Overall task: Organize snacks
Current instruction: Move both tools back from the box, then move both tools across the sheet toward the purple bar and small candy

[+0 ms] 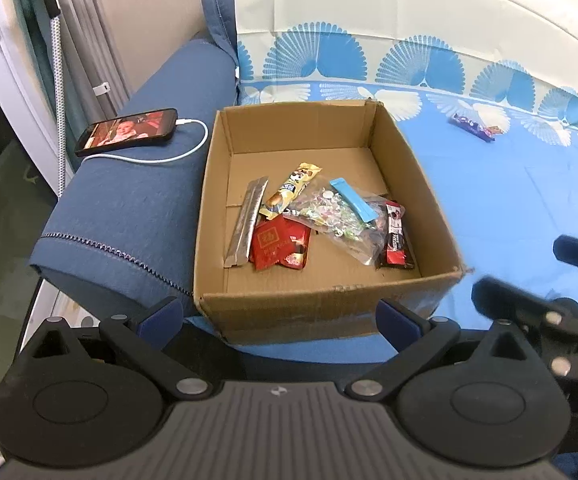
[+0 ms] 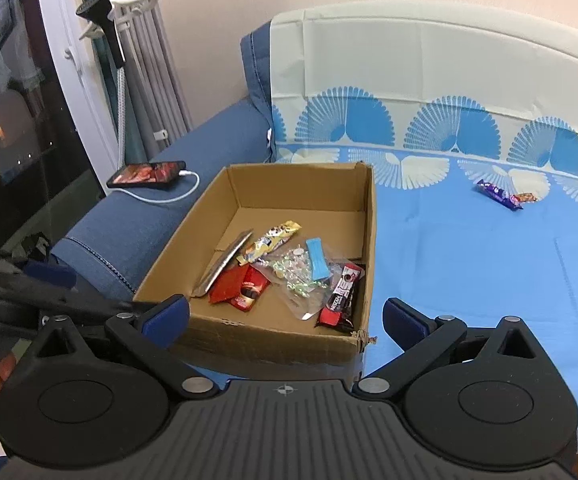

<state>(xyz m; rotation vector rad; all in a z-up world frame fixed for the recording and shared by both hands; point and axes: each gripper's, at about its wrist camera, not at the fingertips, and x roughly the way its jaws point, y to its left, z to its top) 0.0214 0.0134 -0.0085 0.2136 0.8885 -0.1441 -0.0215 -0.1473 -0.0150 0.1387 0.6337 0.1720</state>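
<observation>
An open cardboard box [image 1: 301, 308] [image 2: 273, 340] sits on a blue bed sheet and holds several snacks: a silver stick pack [image 1: 245, 224], a yellow bar [image 1: 289, 192], red packets [image 1: 281, 246], a clear candy bag [image 1: 337, 216] and a red-black bar [image 1: 396, 236]. A purple snack bar [image 1: 473, 127] [image 2: 499, 195] lies on the sheet far right of the box. My left gripper [image 1: 285, 316] is open and empty just before the box's near wall. My right gripper [image 2: 287, 316] is open and empty at the box's near right corner.
A phone [image 1: 127, 132] [image 2: 147, 174] on a white charging cable lies on the blue sofa arm [image 1: 129, 208] left of the box. Curtains and a glass door stand at the far left. The patterned sheet [image 2: 489, 280] spreads to the right.
</observation>
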